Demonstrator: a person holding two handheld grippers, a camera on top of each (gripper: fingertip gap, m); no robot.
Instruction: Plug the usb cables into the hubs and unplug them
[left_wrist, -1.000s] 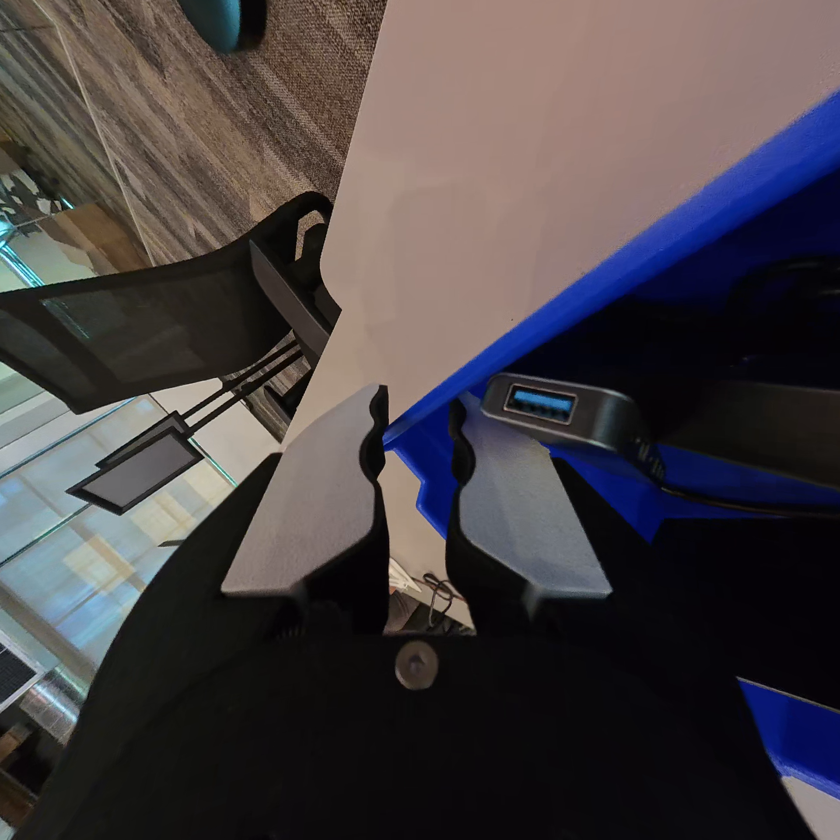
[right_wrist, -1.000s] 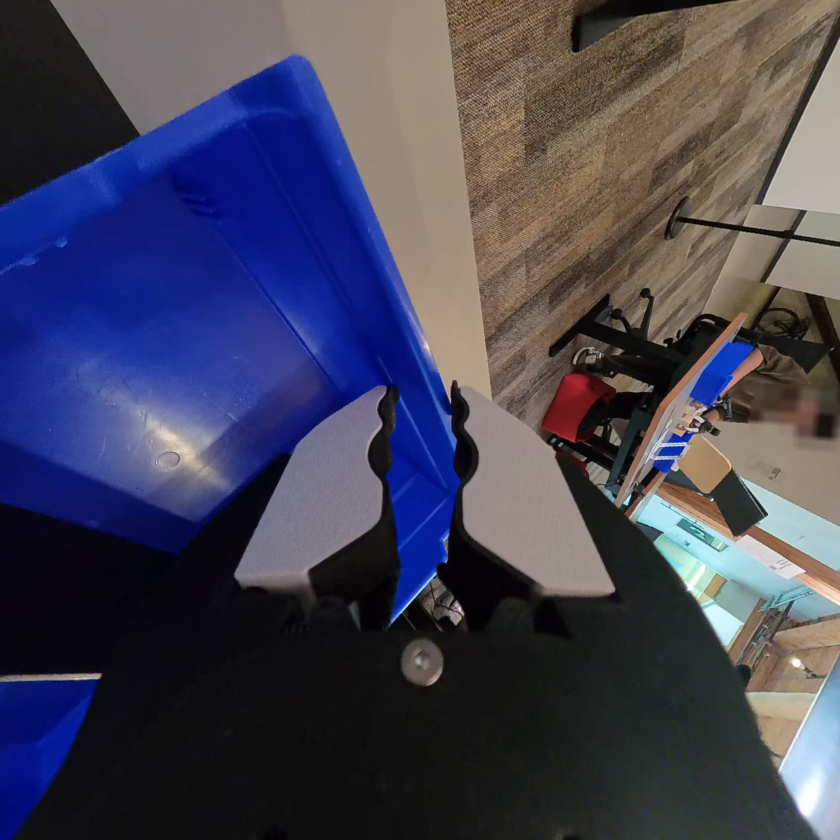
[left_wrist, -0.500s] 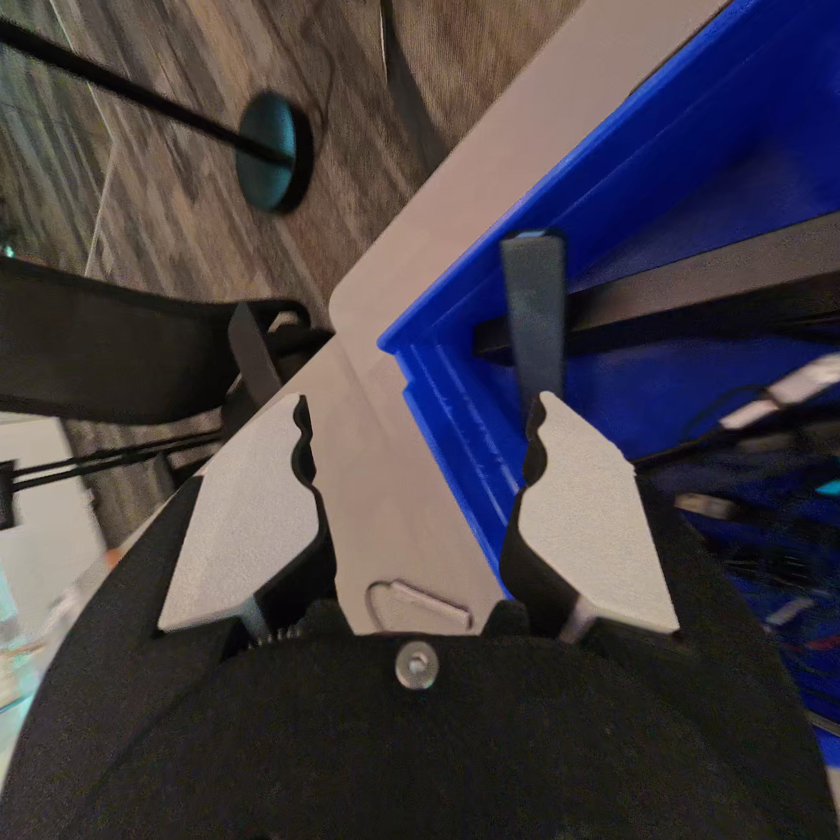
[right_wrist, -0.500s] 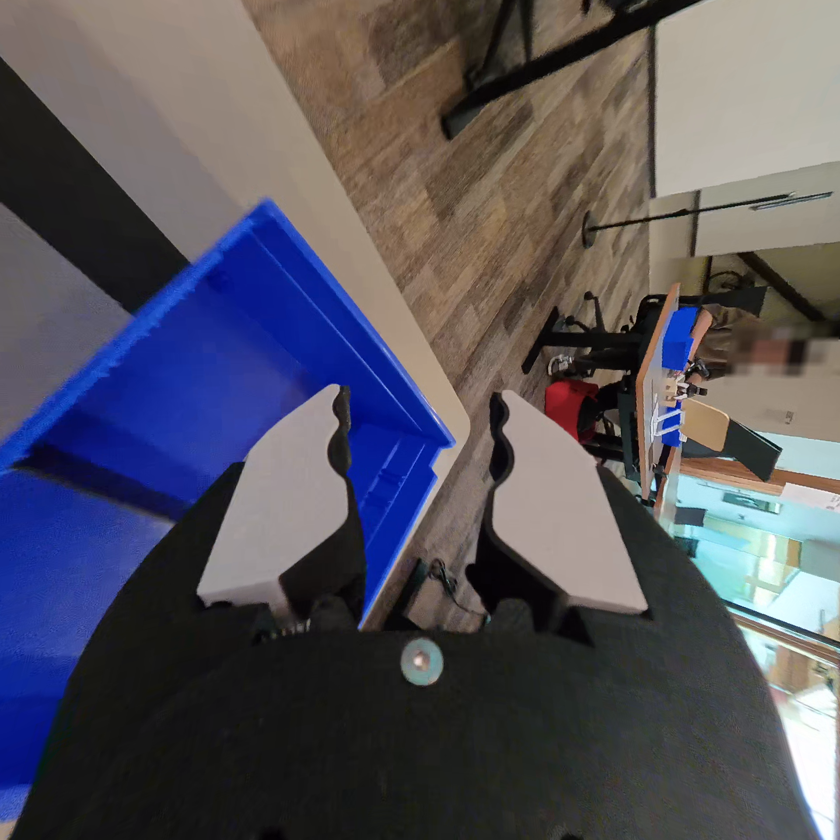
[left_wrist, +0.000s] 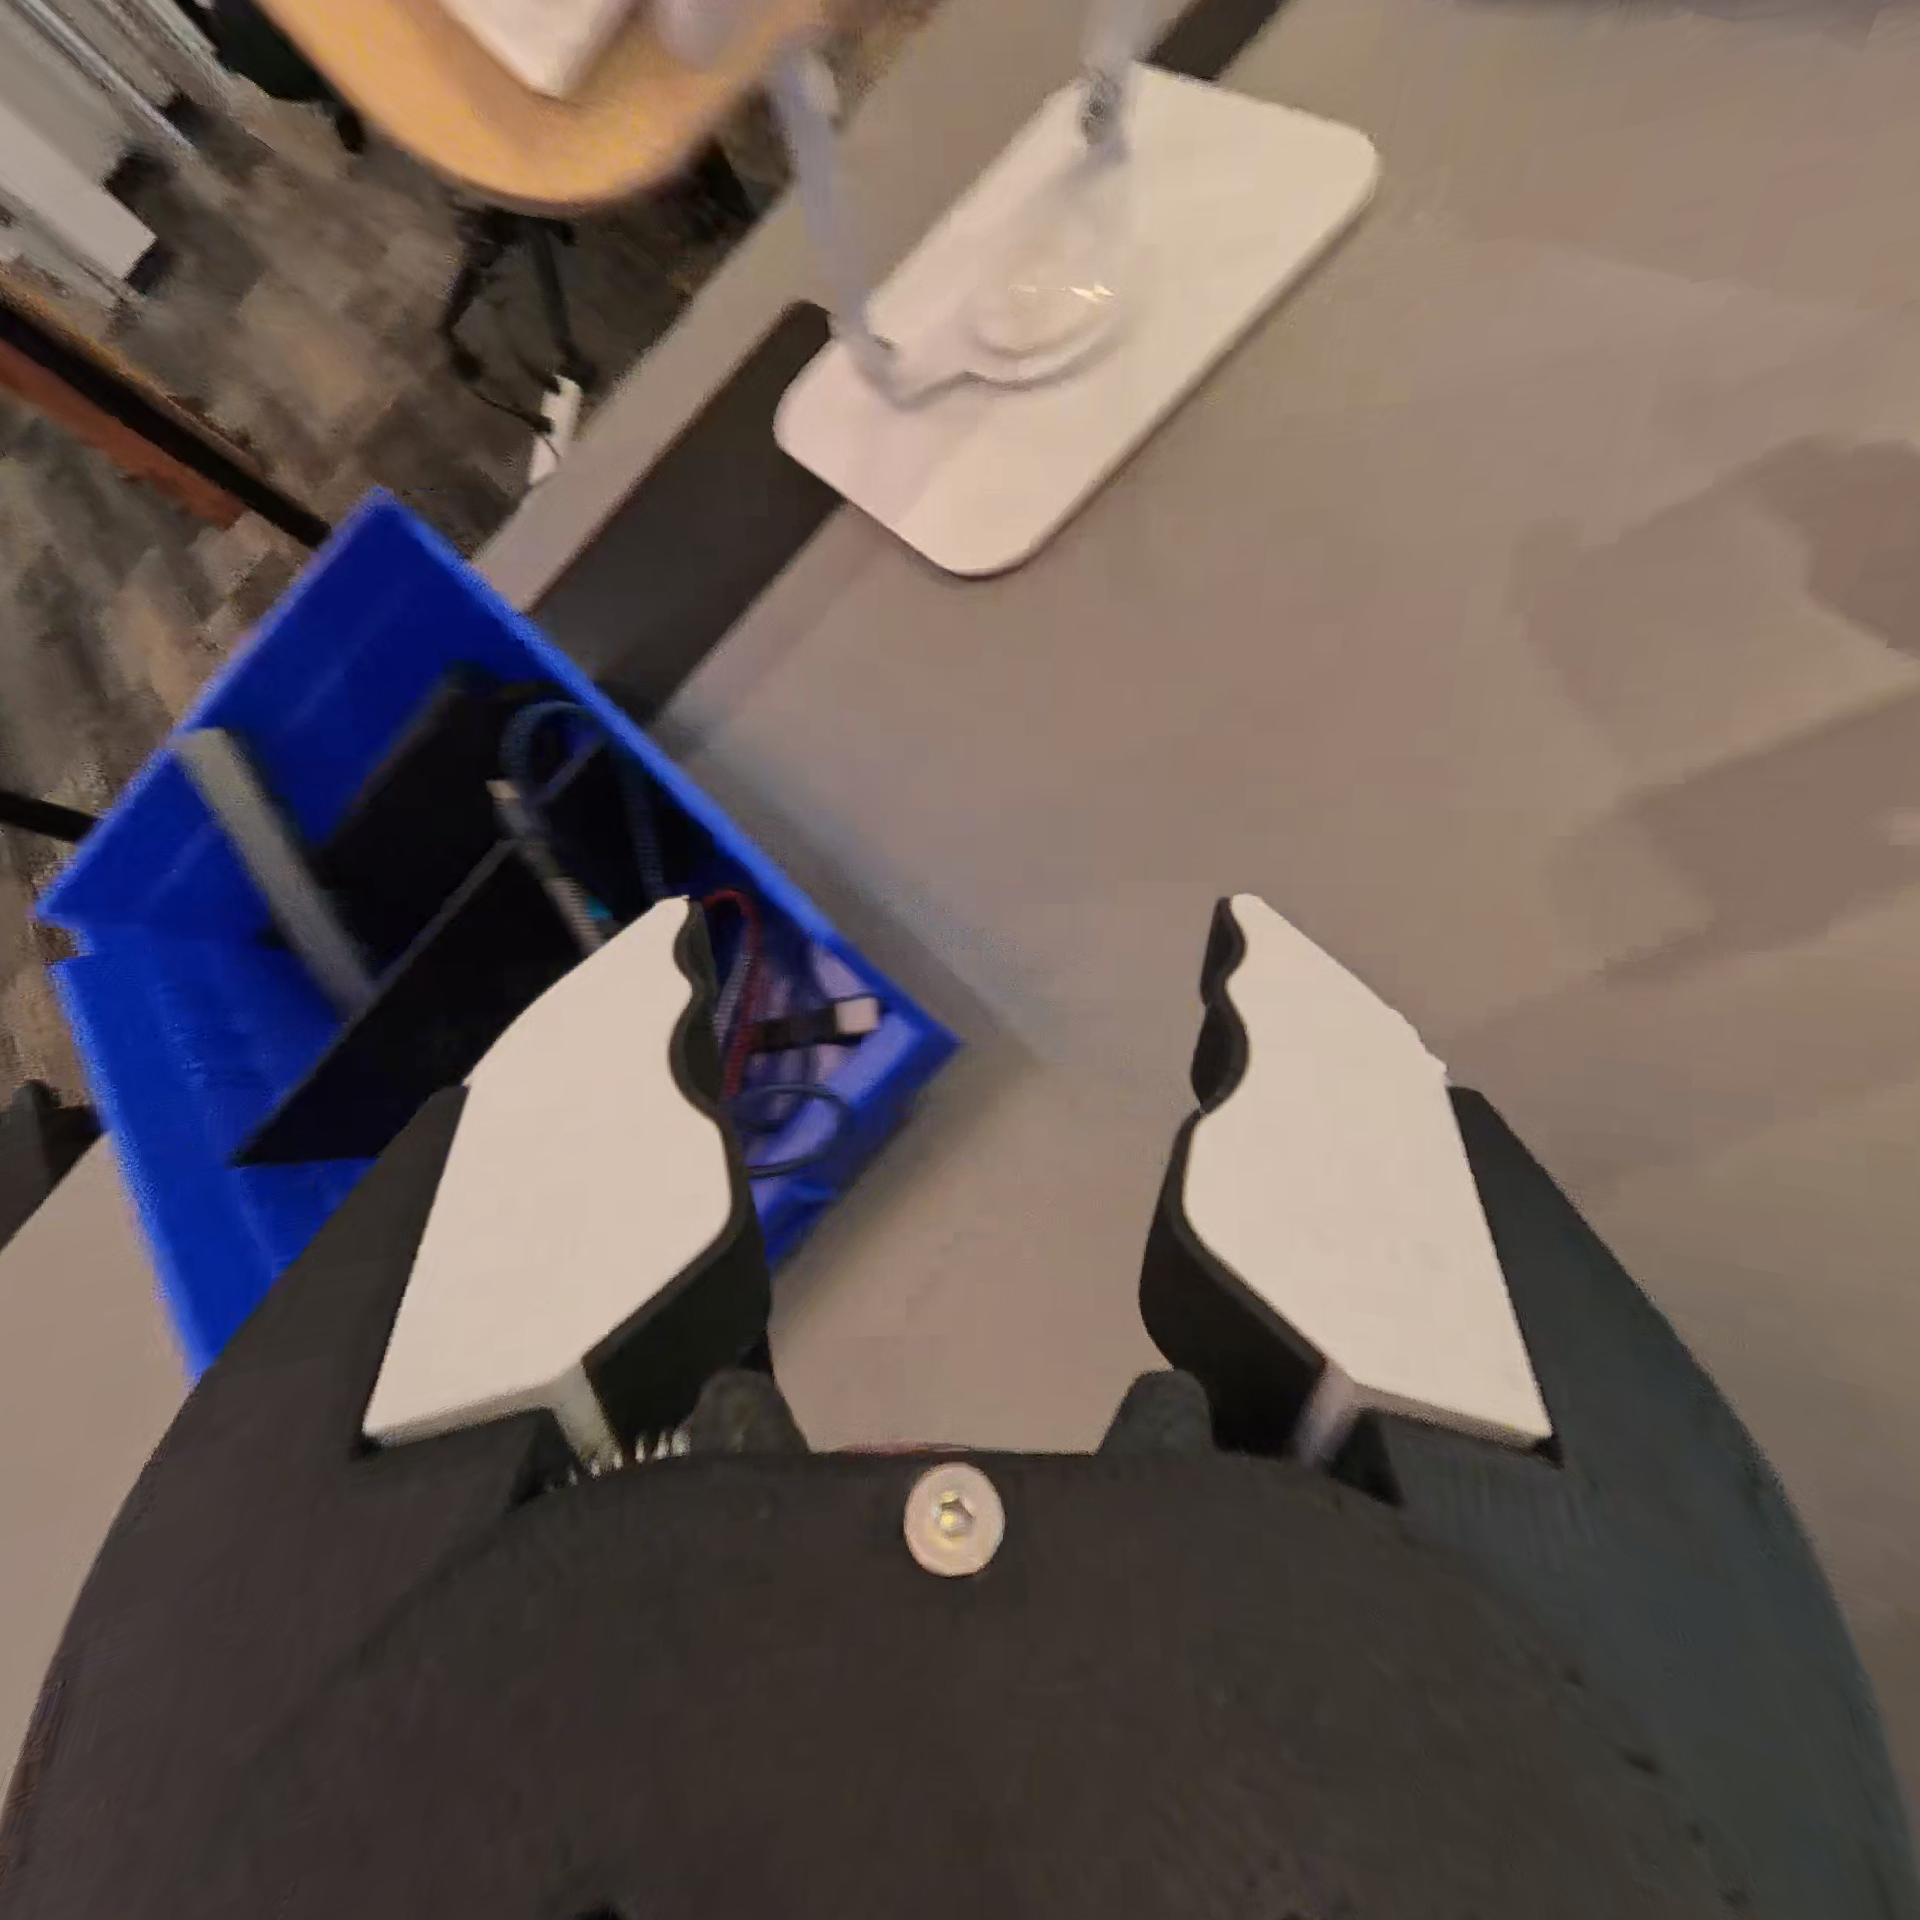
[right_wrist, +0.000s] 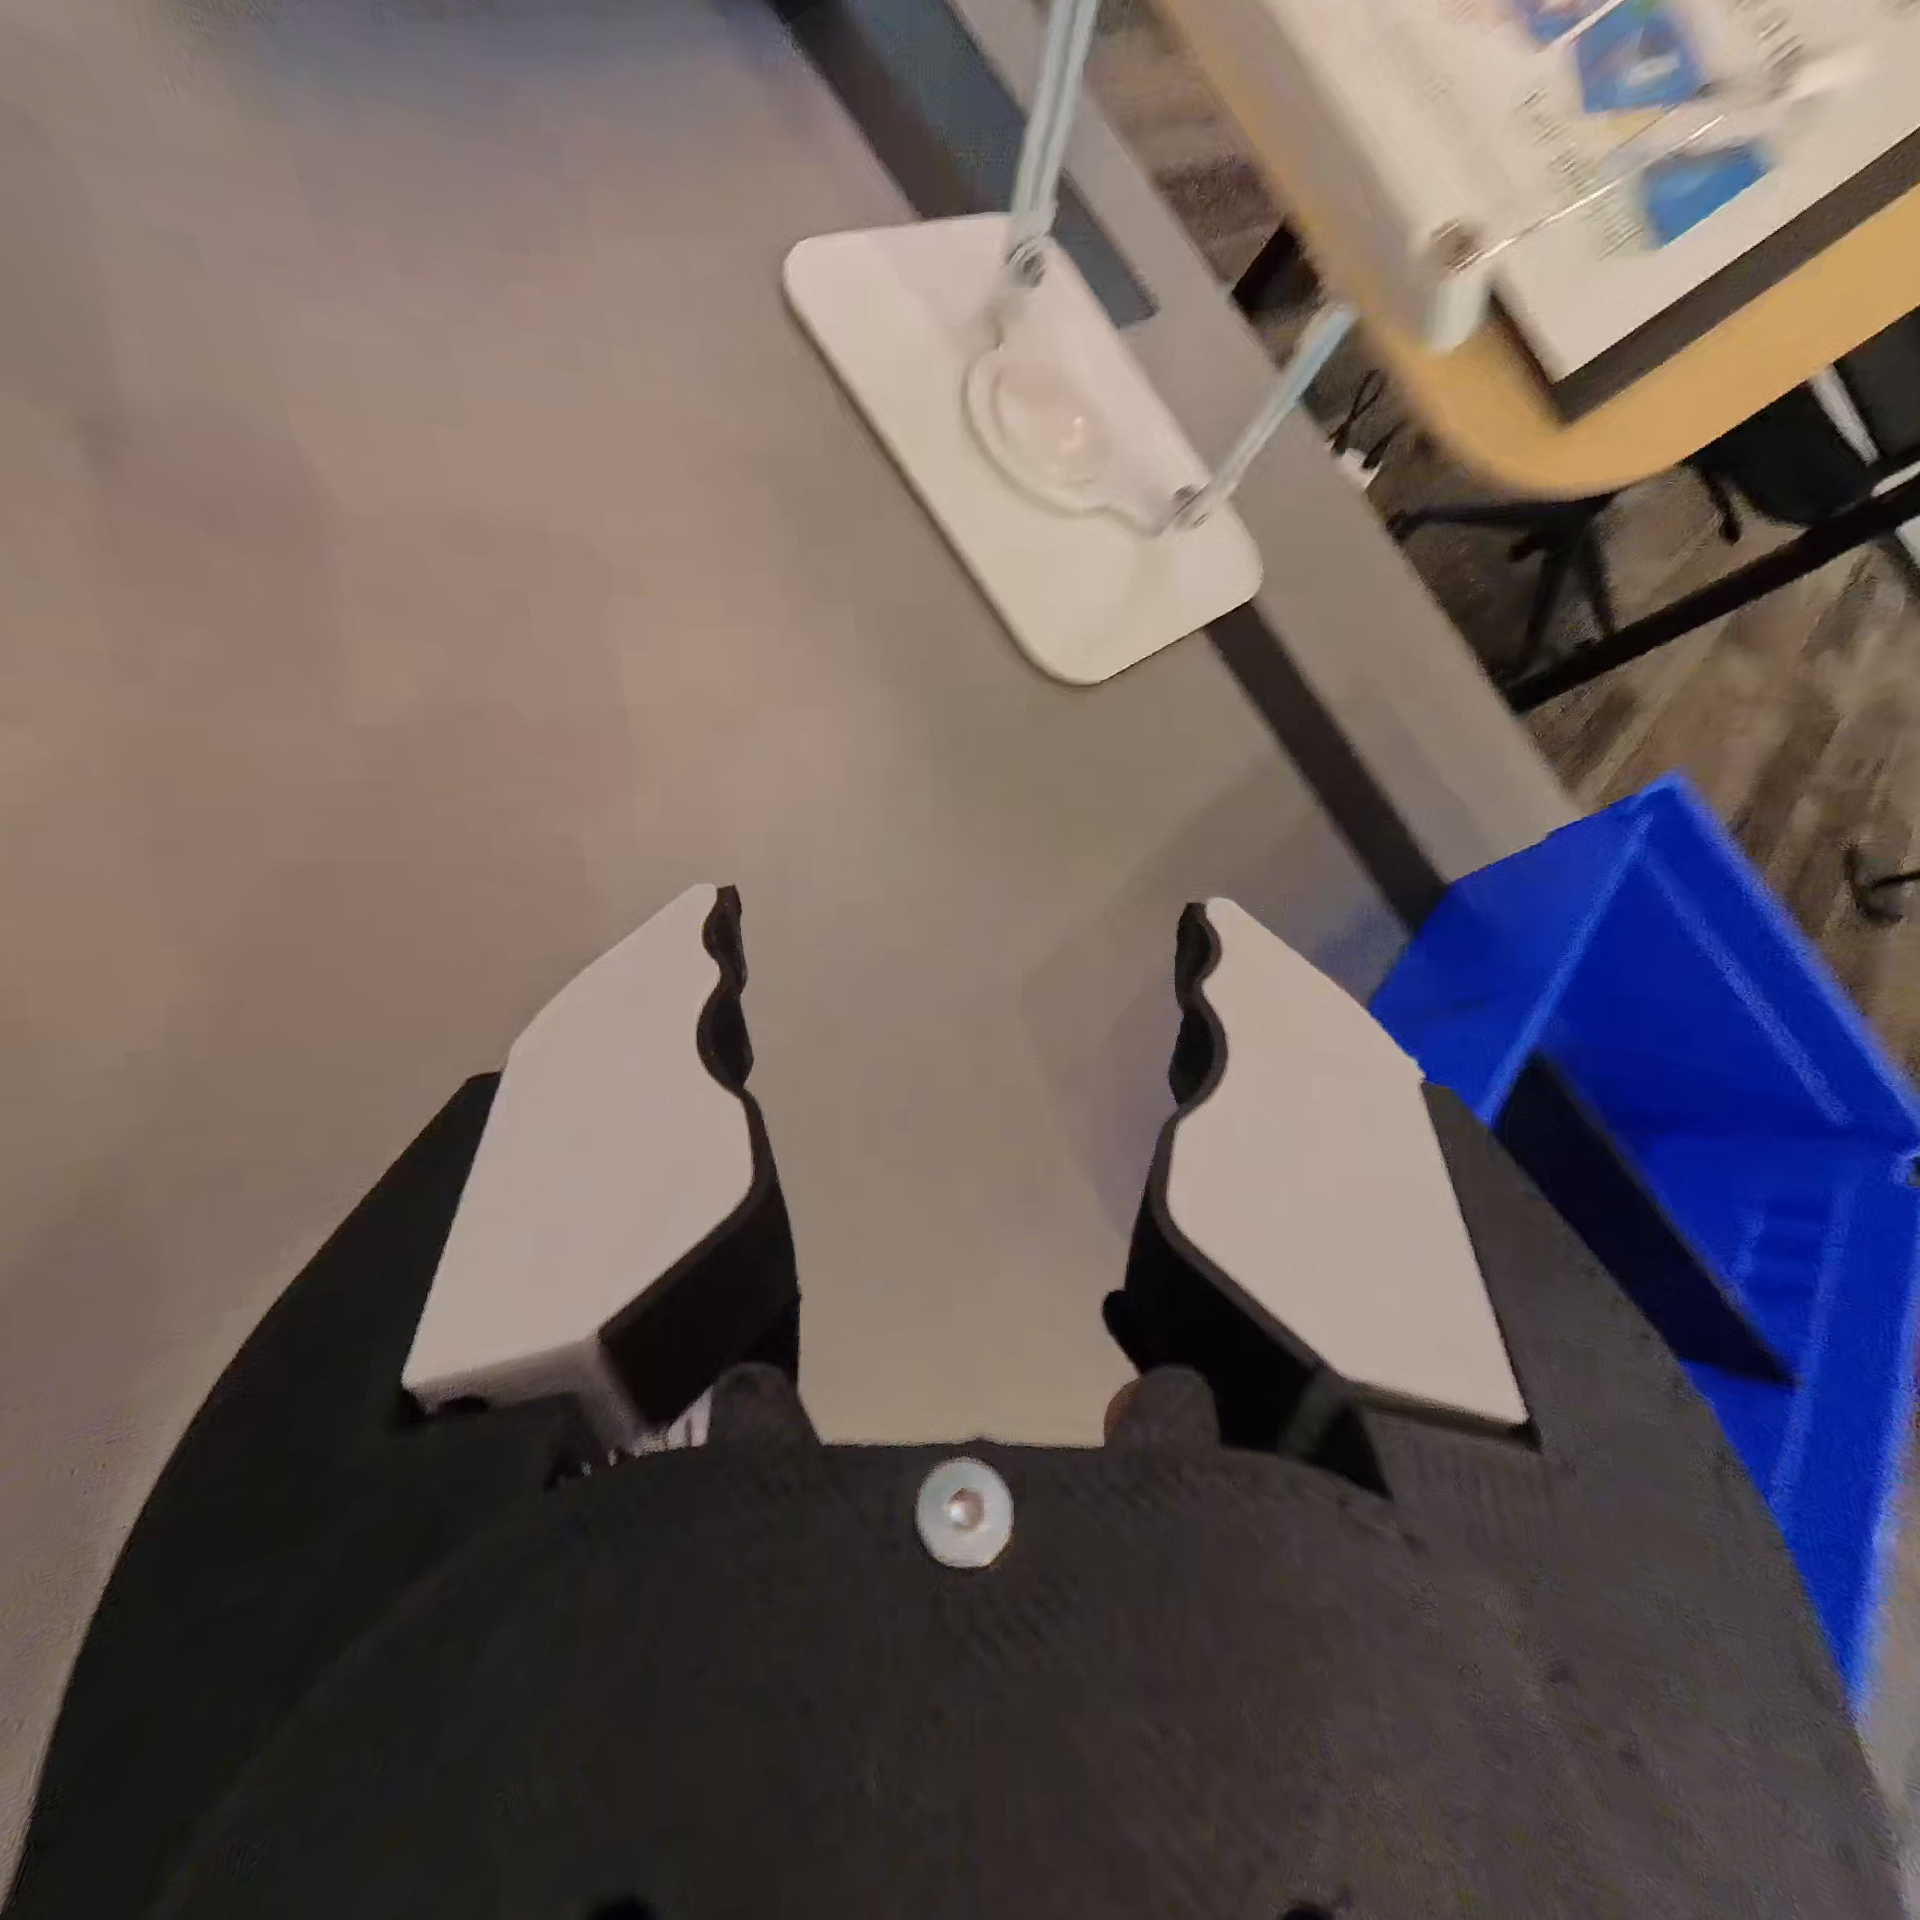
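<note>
The usb cables (left_wrist: 800, 1029) lie tangled in a blue bin (left_wrist: 343, 665) at the left edge of the grey counter (left_wrist: 1351, 779); black dividers cut off much of its contents, and blur hides any hubs. A second blue bin (right_wrist: 1683, 997) sits at the right. Both the left hand-held gripper (left_wrist: 956, 925) and the right hand-held gripper (right_wrist: 956, 914) gape wide over bare counter, holding nothing. A white stand base (left_wrist: 1091, 312) rests further back. Beyond lie patterned carpet (left_wrist: 208, 343) and a wooden table (right_wrist: 1455, 395) bearing blurred, unreadable printed sheets (right_wrist: 1621, 135).

Matt grey tabletop (left_wrist: 1299, 779); blue plastic bin (left_wrist: 187, 997)
</note>
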